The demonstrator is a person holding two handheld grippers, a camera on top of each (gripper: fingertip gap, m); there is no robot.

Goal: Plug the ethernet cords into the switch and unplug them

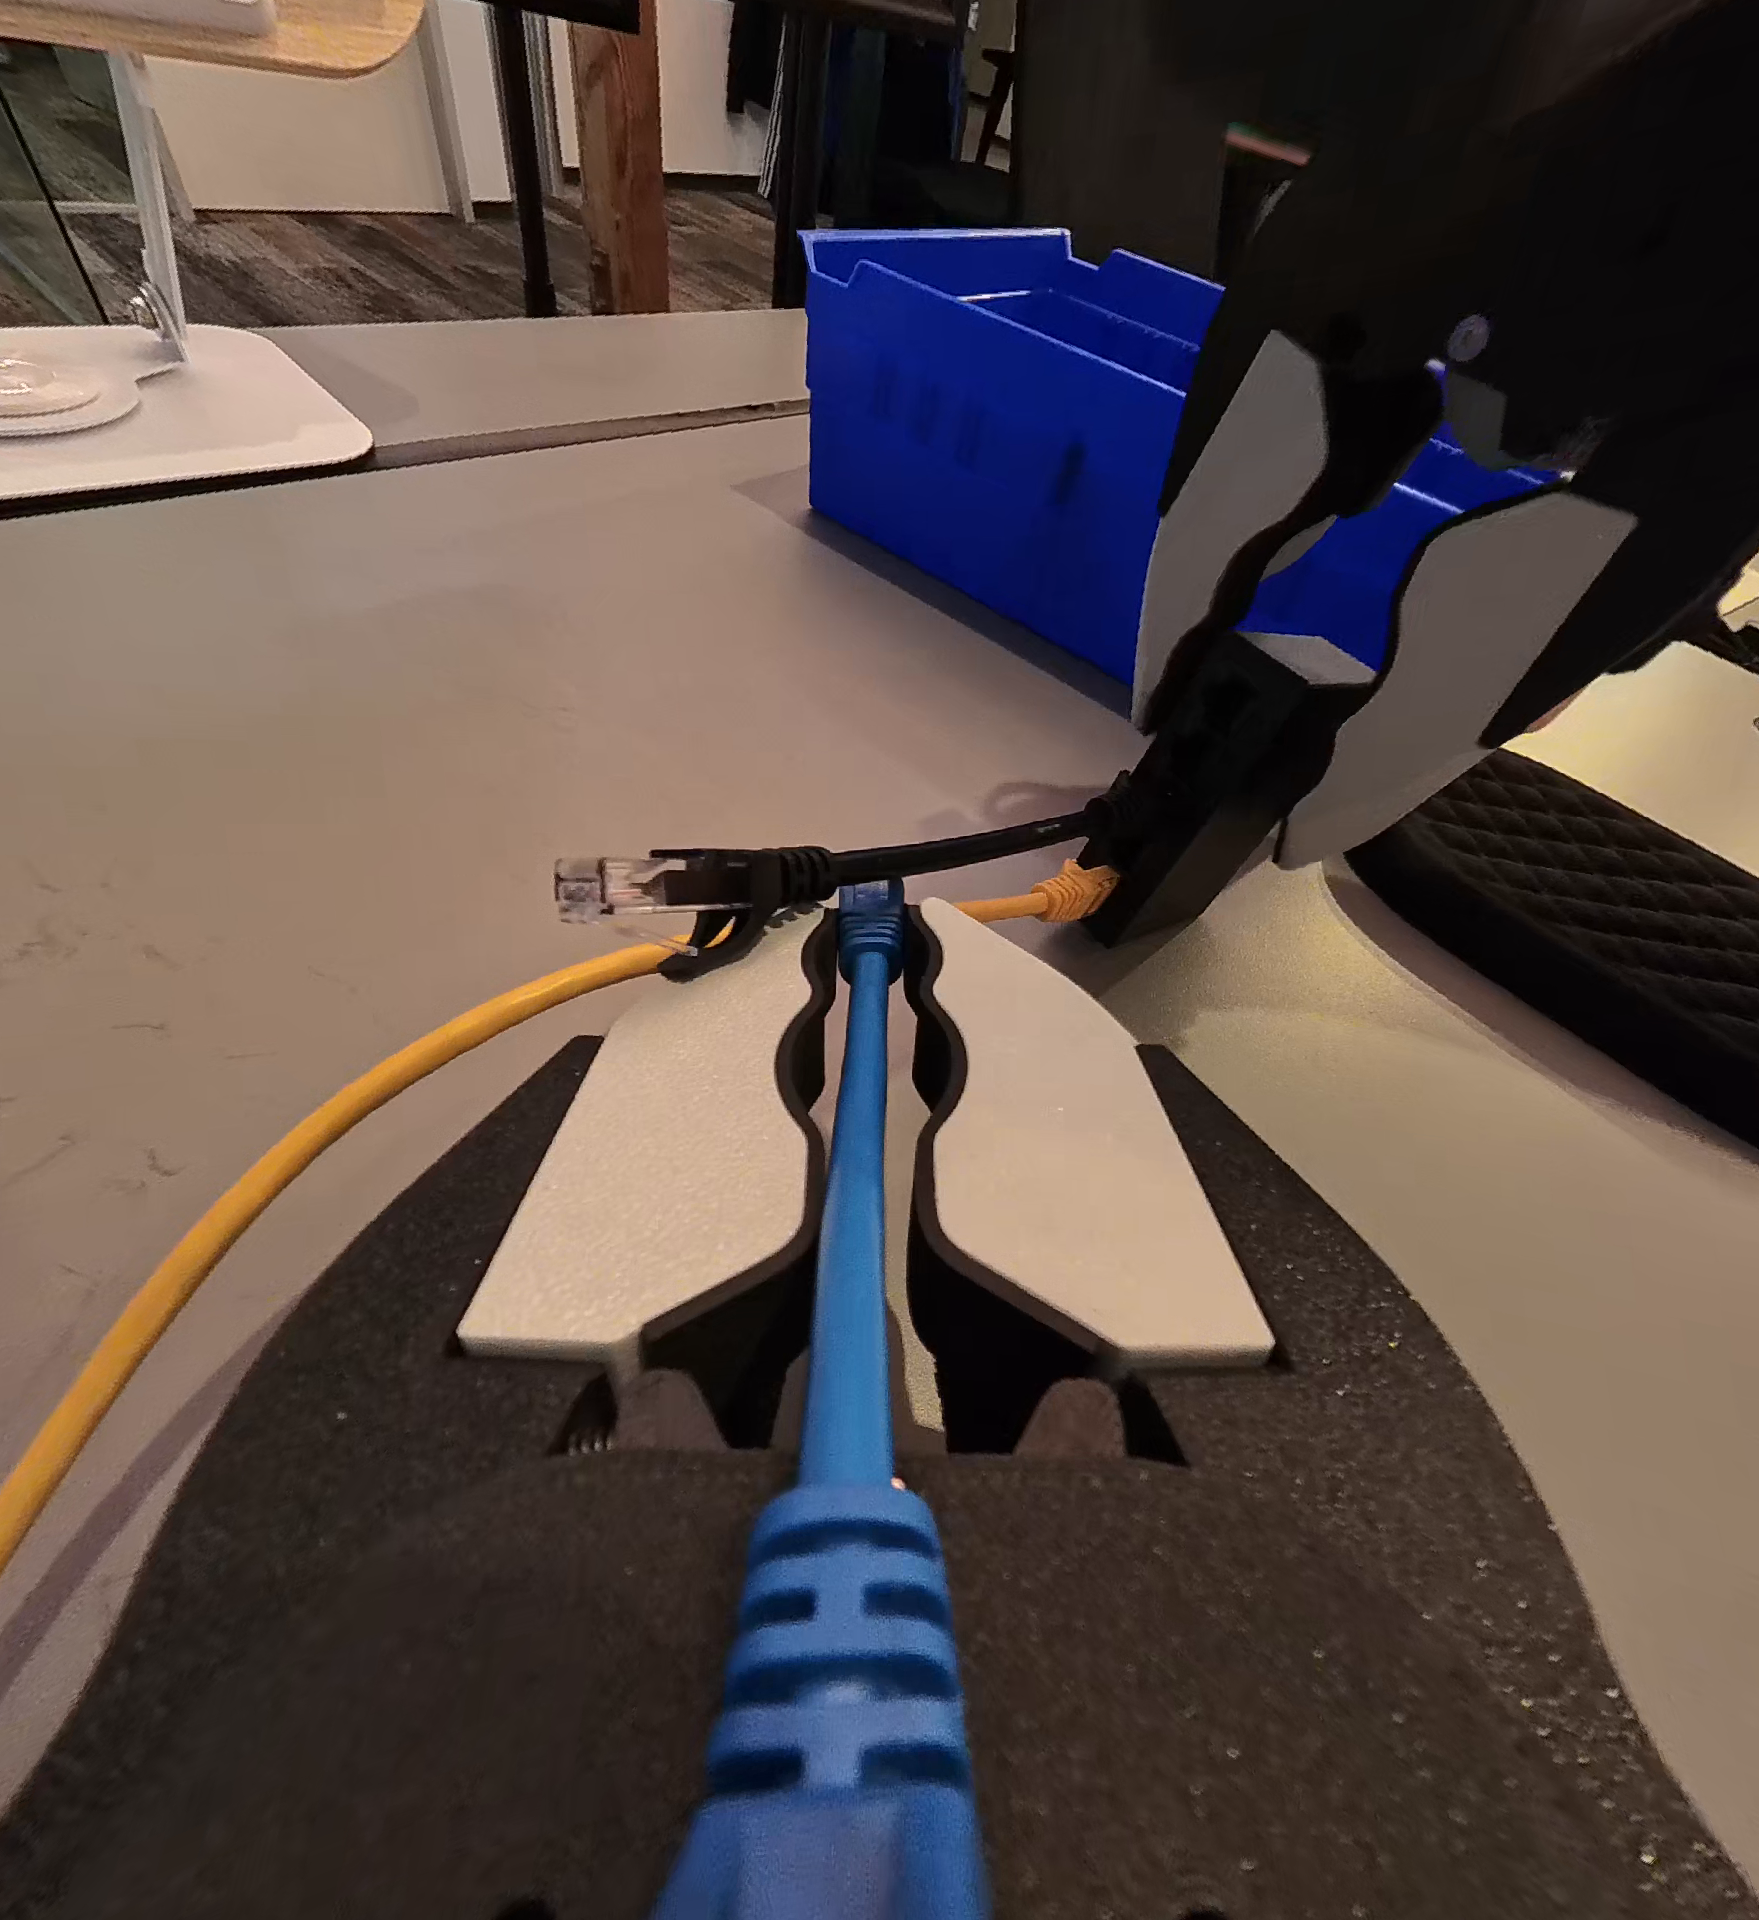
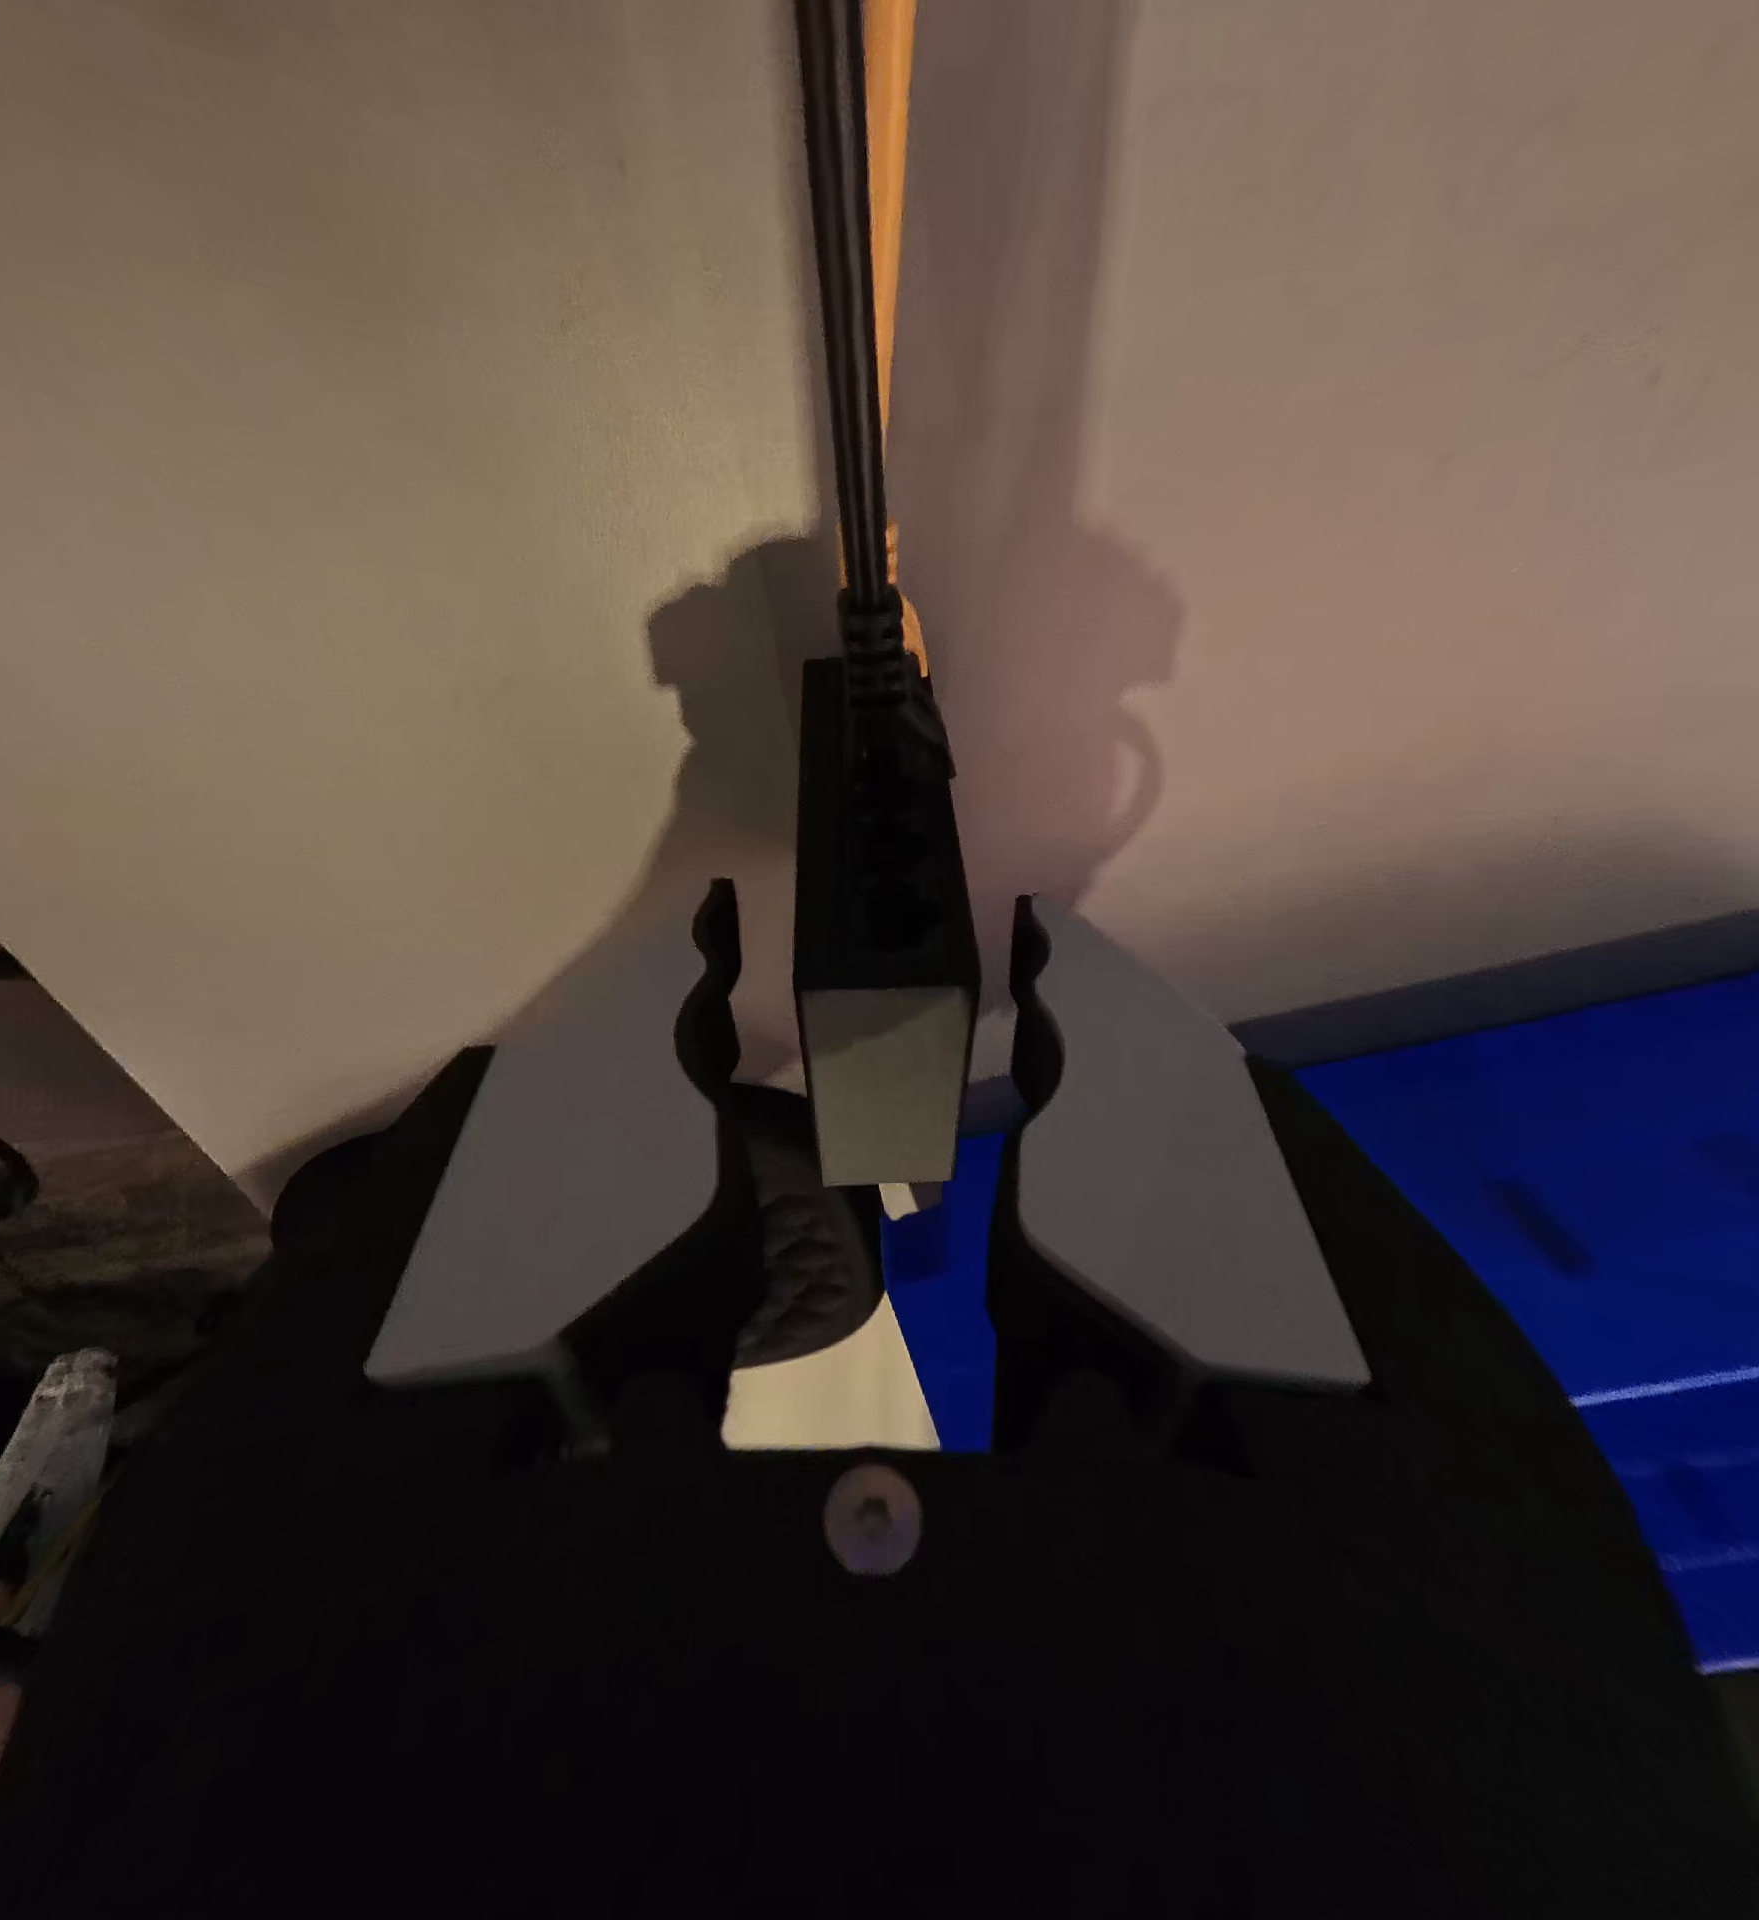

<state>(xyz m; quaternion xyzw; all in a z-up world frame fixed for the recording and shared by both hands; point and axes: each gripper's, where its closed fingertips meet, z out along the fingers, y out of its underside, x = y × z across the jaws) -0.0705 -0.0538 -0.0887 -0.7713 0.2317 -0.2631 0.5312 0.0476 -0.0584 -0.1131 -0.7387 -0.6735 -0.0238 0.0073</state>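
While the left gripper pinches the blue cord, line its plug squarely with a free port; the right gripper straddles the switch, jaws apart.

Smooth grey tabletop seen, faintly scuffed. Blue plastic storage bin set on it at far side. Small black box-shaped switch stood on it just beside bin. Yellow ethernet cord laid across it in long curve up to switch. Black quilted pad lain at right. White flat base plate rested at far left.
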